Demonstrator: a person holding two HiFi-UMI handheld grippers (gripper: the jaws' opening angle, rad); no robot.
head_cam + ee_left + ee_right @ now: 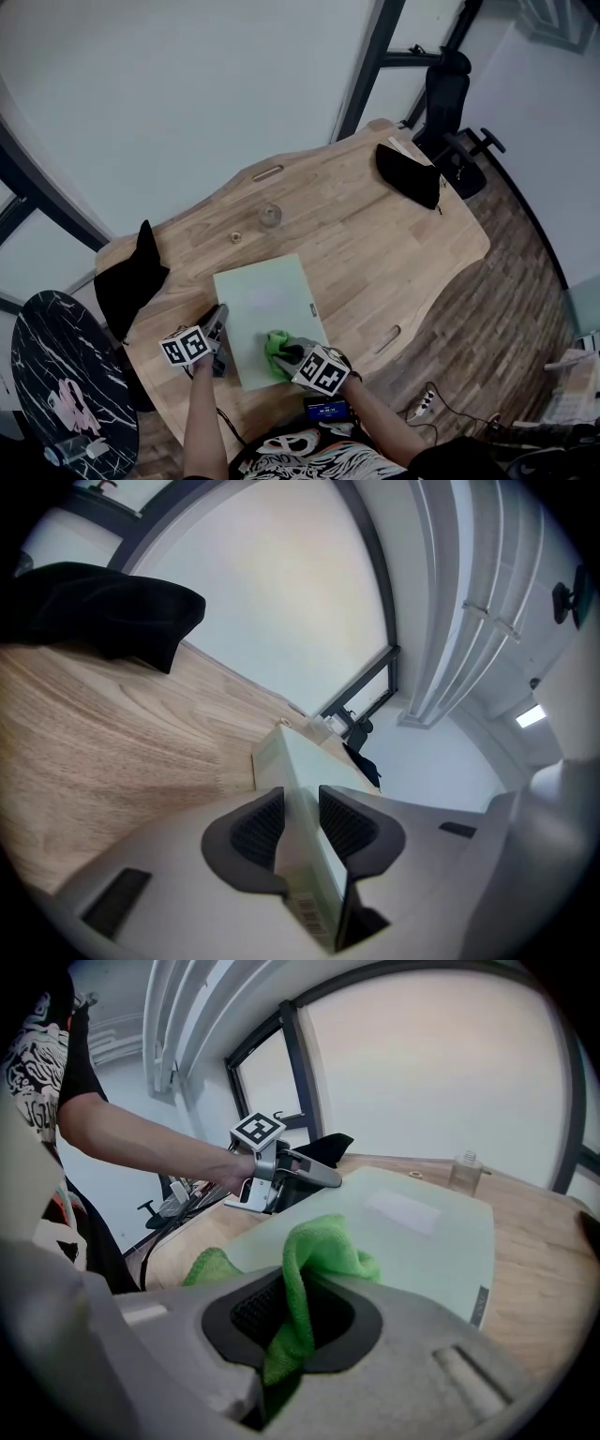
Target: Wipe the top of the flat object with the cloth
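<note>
On a wooden table (pixel 375 234) over plank flooring (pixel 511 253), the left gripper (pixel 219 323) clamps the flat box (pixel 267 300) by its edge. The right gripper (pixel 289 354) pinches a green cloth (pixel 276 343) lying on the box.

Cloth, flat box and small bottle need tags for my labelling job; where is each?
cloth (pixel 323 1246), right gripper view, on its raised green fold.
flat box (pixel 262 300), head view, on its bare top.
small bottle (pixel 270 217), head view, on its clear body.
</note>
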